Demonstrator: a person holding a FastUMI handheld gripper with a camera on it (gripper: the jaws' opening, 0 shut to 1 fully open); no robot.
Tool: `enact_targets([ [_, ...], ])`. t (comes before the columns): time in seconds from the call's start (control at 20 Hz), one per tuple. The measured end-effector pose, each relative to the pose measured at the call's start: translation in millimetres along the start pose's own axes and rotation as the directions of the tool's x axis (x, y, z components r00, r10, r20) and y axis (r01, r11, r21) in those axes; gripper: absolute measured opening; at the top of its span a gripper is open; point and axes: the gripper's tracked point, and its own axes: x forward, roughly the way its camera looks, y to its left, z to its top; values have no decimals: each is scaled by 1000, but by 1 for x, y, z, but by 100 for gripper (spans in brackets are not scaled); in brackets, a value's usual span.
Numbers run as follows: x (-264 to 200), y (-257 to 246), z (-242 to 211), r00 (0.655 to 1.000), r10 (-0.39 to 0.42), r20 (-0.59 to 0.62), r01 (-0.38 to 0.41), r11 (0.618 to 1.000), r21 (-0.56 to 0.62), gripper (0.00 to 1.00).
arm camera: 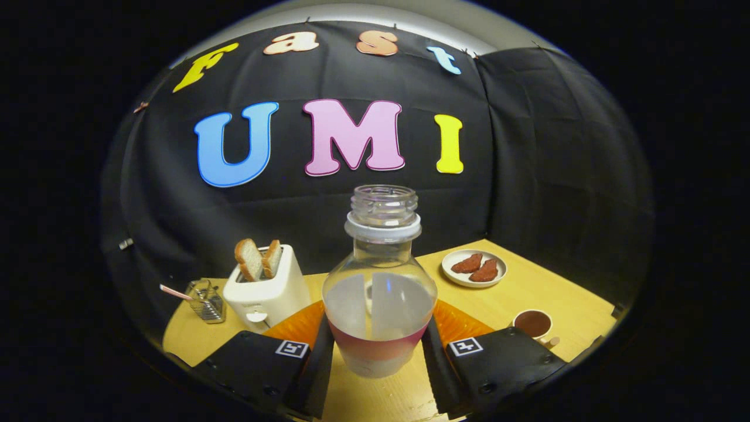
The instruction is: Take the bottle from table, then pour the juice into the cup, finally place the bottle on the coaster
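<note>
Bottle [379,281] sits upright between the gripper [378,346] fingers, one finger [319,357] flush against each side of its lower body at the label band. Jaws look closed on it; whether its base is off the table [527,293] I can't tell.

Handling, judging from this: clear thin-wall plastic, cap off, open neck. Looks nearly empty, so light. Walls likely flex under squeeze and the body is smooth and rounded, so slip risk on tilt. Grip low on the straight labelled section is the right spot; the bulge above tapers and would squirt out. With no cap, anything left inside spills if tilted early.

Cup [533,324] stands near the table's right edge, just beyond the right finger, dark liquid already in it. Toaster [266,290] with two bread slices sits toward the left, a small clear container [206,300] by the left edge, a plate [474,268] with two brown pieces toward the far right corner. Orange ribbed surface [460,322] behind the bottle could be the coaster; unsure.
</note>
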Motion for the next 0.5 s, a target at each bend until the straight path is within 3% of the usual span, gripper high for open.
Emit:
enact_targets([
  [0.3, 54, -2, -38, 999, -46, 18, 48, 987, -154, 72],
  [0.5, 76, -3, -65, 997, -67, -21, 63, 986, -153, 71],
])
